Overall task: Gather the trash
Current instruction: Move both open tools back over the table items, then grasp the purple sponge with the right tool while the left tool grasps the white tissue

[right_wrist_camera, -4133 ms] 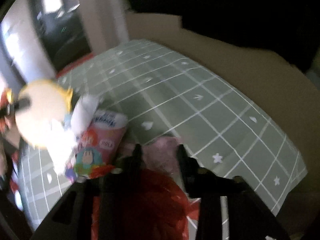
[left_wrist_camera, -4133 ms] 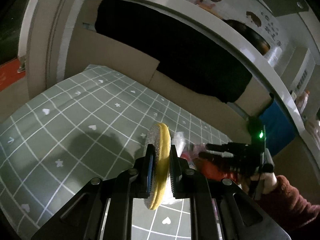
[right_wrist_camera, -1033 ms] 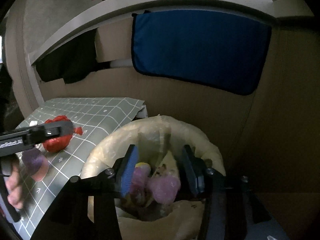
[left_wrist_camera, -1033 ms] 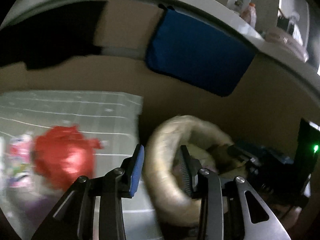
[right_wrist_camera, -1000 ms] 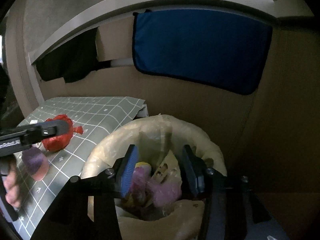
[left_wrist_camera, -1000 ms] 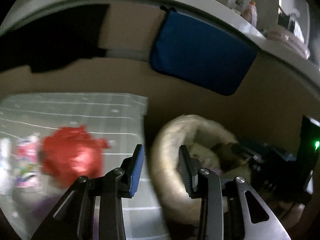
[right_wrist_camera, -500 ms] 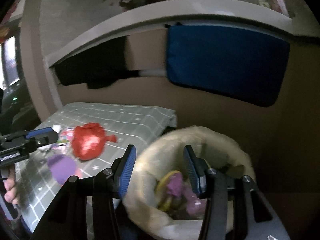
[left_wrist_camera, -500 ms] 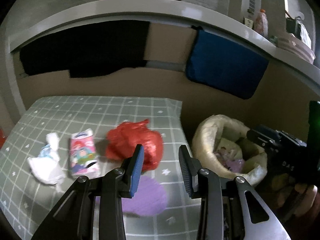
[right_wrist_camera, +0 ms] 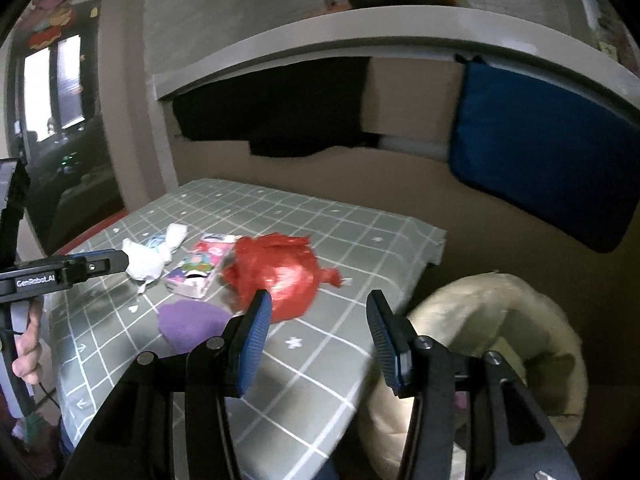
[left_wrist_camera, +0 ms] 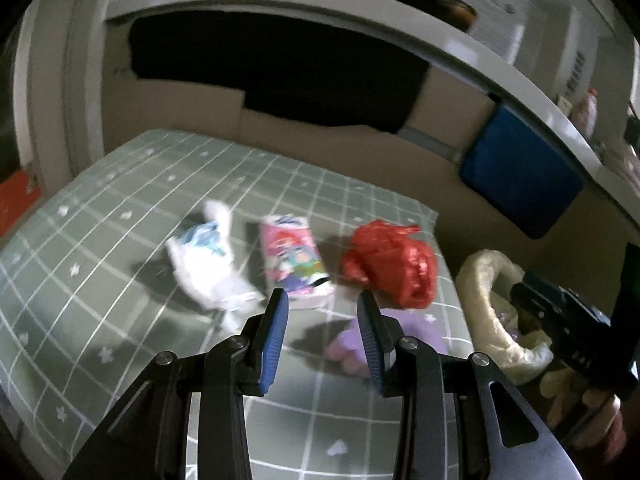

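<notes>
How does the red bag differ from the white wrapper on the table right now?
The red bag is a rounded, knotted bundle that stands tall; the white wrapper is crumpled and lies lower. The red bag sits nearest the bin, the white wrapper farthest from it, with a pink packet between them. Both rest on the grid tablecloth, untouched by either gripper.
</notes>
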{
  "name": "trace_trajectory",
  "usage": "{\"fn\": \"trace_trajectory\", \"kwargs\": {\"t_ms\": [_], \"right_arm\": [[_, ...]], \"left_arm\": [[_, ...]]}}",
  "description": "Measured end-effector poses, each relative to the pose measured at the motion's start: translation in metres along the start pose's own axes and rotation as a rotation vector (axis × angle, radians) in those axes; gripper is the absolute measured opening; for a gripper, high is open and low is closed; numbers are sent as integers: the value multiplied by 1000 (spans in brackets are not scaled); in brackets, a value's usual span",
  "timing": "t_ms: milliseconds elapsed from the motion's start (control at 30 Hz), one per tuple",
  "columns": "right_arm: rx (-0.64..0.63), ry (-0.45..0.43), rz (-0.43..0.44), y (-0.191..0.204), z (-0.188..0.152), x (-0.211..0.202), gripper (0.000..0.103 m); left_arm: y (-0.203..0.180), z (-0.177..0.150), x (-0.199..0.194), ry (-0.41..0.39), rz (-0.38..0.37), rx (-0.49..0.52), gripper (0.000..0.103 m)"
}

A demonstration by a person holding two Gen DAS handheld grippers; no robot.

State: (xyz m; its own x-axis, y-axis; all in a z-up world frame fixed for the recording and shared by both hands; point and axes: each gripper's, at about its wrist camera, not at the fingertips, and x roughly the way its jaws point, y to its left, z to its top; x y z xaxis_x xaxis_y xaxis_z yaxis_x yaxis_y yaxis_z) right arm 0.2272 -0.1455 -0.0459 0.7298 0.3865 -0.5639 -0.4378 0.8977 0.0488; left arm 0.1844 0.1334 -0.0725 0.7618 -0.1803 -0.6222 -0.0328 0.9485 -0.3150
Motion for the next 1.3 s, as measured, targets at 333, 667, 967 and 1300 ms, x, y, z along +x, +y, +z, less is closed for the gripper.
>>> {"fn": "trace_trajectory", "kwargs": {"t_ms": [333, 667, 967, 1300], "right_arm": [[-10, 98, 160, 29, -13, 29, 49], [18, 234, 285, 44, -23, 89, 51], [40, 251, 375, 47, -27, 93, 58], [1, 264, 368, 52, -39, 73, 62]], "left_arm": [[54, -8, -1, 1, 14, -154, 37], [79, -9, -7, -7, 23, -206, 38], [83, -4, -1, 8, -2, -235, 40], [94, 44, 57, -8, 158, -211, 49]]}}
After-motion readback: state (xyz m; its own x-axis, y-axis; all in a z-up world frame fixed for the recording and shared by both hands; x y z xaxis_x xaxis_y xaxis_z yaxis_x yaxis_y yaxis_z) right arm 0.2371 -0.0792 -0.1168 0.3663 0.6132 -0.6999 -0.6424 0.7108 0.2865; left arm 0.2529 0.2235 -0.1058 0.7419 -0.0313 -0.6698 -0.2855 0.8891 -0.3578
